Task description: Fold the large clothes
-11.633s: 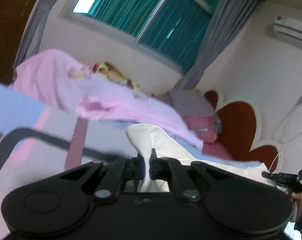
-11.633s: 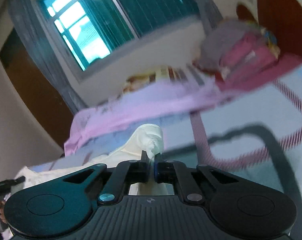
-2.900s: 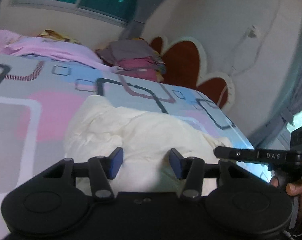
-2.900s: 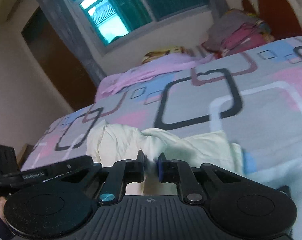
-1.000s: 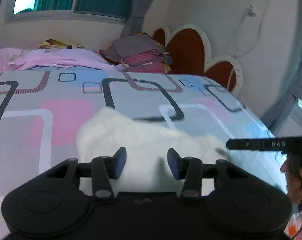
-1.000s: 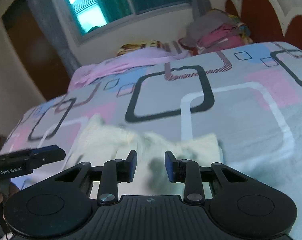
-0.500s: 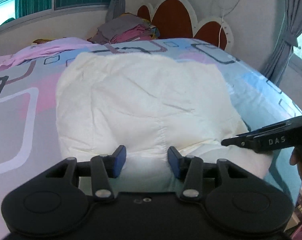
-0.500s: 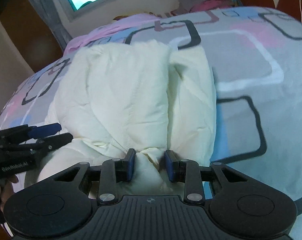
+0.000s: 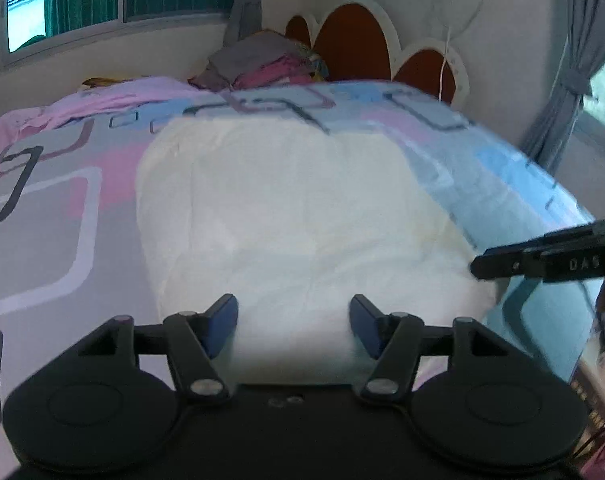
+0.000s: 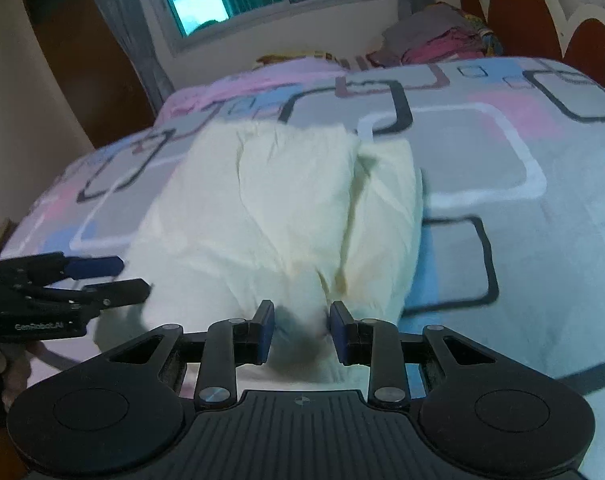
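Observation:
A large cream garment lies spread flat on the patterned bedsheet; in the right wrist view the garment shows one long fold down its right side. My left gripper hovers over the garment's near edge. Its jaws are opening wide and the pads touch no cloth. My right gripper is open over the near hem, with a small hump of cloth lying between its pads. Each gripper shows in the other's view: the right gripper at the garment's right corner, the left gripper at its left corner.
A pink blanket and a pile of folded clothes lie at the far end by the heart-shaped headboard. The bed's right edge drops off near a grey curtain. A brown door stands at the left.
Both grippers have drawn back toward the bed's near edge and sunk a little. The garment now lies spread out, filling more of each view. The left jaws have widened.

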`<state>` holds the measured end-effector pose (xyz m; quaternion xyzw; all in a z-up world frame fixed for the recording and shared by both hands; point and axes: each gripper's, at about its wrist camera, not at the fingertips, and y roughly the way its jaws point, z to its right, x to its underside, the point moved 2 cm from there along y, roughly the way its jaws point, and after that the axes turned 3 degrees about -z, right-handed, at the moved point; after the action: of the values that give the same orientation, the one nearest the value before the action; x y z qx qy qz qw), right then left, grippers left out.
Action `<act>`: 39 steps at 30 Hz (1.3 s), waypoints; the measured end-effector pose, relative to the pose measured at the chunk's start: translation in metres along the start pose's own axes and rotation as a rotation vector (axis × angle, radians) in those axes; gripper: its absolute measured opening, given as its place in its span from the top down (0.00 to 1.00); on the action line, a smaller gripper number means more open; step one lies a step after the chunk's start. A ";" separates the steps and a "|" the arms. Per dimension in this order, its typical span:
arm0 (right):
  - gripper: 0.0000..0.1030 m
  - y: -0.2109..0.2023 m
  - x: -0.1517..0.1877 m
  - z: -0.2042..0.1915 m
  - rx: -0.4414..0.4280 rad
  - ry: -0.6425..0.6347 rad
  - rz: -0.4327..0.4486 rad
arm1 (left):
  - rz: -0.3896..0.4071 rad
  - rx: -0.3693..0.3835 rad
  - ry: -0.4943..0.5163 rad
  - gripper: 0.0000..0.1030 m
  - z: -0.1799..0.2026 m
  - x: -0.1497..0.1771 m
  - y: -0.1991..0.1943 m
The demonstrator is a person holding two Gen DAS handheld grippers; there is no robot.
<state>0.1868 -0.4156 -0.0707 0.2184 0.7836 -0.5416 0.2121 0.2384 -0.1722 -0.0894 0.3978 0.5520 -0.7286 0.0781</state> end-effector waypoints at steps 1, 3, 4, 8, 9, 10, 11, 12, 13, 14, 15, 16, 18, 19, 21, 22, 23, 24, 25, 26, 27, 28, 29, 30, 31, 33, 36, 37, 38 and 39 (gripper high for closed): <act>0.70 0.005 0.005 0.001 0.000 0.003 -0.017 | -0.007 -0.003 0.001 0.40 0.000 0.003 0.002; 0.70 0.017 0.012 0.002 0.016 -0.013 -0.068 | -0.010 -0.002 -0.001 0.40 0.000 0.006 0.003; 0.70 0.023 0.016 0.002 0.019 -0.011 -0.087 | -0.013 -0.005 0.005 0.40 0.000 0.008 0.004; 0.70 0.034 0.026 0.008 0.022 -0.022 -0.108 | -0.024 -0.023 0.031 0.40 0.005 0.018 0.009; 0.70 0.034 0.025 0.008 0.019 -0.024 -0.112 | -0.025 -0.029 0.033 0.40 0.005 0.018 0.009; 0.70 0.029 0.021 0.008 0.018 -0.032 -0.115 | -0.028 -0.030 0.030 0.40 0.005 0.018 0.008; 0.70 0.022 0.015 0.007 0.024 -0.029 -0.095 | -0.032 -0.028 0.022 0.40 0.003 0.014 0.005; 0.70 0.008 0.008 0.008 0.033 -0.018 -0.038 | -0.021 -0.032 0.008 0.39 0.002 0.011 -0.001; 0.70 -0.002 -0.001 0.009 0.029 -0.012 0.009 | 0.007 -0.042 -0.005 0.35 -0.002 0.005 -0.008; 0.70 -0.011 -0.011 0.010 0.019 -0.009 0.047 | 0.049 -0.053 -0.012 0.21 -0.006 -0.001 -0.015; 0.70 -0.015 -0.023 0.009 0.015 -0.009 0.084 | 0.089 -0.059 -0.018 0.15 -0.010 -0.008 -0.019; 0.70 -0.015 -0.038 0.007 0.013 -0.025 0.120 | 0.122 -0.058 -0.027 0.15 -0.015 -0.016 -0.021; 0.70 -0.001 -0.062 0.001 0.025 -0.052 0.143 | 0.141 -0.040 -0.033 0.29 -0.022 -0.040 -0.013; 0.70 0.010 -0.074 0.000 0.024 -0.053 0.146 | 0.153 -0.035 -0.024 0.34 -0.023 -0.051 -0.007; 0.70 0.033 -0.094 0.000 0.013 -0.036 0.138 | 0.147 -0.033 -0.033 0.39 -0.028 -0.070 0.012; 0.70 0.044 -0.101 -0.001 0.019 -0.042 0.134 | 0.132 -0.021 -0.044 0.39 -0.030 -0.077 0.023; 0.70 0.054 -0.106 -0.003 0.031 -0.052 0.124 | 0.115 -0.018 -0.050 0.41 -0.031 -0.083 0.034; 0.70 0.064 -0.110 -0.003 0.040 -0.058 0.106 | 0.097 -0.032 -0.051 0.41 -0.033 -0.087 0.046; 0.70 0.072 -0.111 -0.002 0.047 -0.058 0.082 | 0.081 -0.043 -0.050 0.41 -0.034 -0.087 0.055; 0.70 0.082 -0.109 0.001 0.060 -0.059 0.043 | 0.058 -0.042 -0.058 0.39 -0.035 -0.085 0.065; 0.70 0.092 -0.106 0.009 0.072 -0.066 0.013 | 0.044 -0.032 -0.078 0.39 -0.039 -0.080 0.073; 0.70 0.098 -0.102 0.013 0.076 -0.070 0.000 | 0.039 -0.023 -0.093 0.39 -0.043 -0.075 0.078; 0.70 0.104 -0.097 0.019 0.069 -0.057 -0.008 | 0.035 -0.018 -0.104 0.38 -0.044 -0.072 0.082; 0.70 0.107 -0.094 0.026 0.049 -0.023 -0.012 | 0.030 -0.021 -0.104 0.39 -0.044 -0.070 0.084; 0.70 0.109 -0.093 0.031 0.033 0.004 -0.014 | 0.027 -0.031 -0.091 0.39 -0.042 -0.068 0.085; 0.70 0.110 -0.094 0.034 0.020 0.015 -0.023 | 0.022 -0.041 -0.075 0.39 -0.039 -0.068 0.084; 0.70 0.087 -0.099 0.039 0.017 0.032 0.002 | 0.017 -0.047 -0.079 0.37 -0.042 -0.073 0.071; 0.58 0.073 -0.098 0.041 0.017 0.047 0.034 | 0.038 -0.060 -0.080 0.30 -0.043 -0.073 0.061; 0.20 0.058 -0.095 0.048 0.015 0.065 0.072 | 0.066 -0.081 -0.082 0.04 -0.044 -0.068 0.048; 0.09 0.044 -0.090 0.054 0.012 0.080 0.108 | 0.086 -0.089 -0.086 0.02 -0.047 -0.064 0.040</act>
<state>0.2900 -0.4628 -0.0702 0.2829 0.7754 -0.5248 0.2082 0.3259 -0.1674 -0.0799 0.3855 0.5623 -0.7159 0.1505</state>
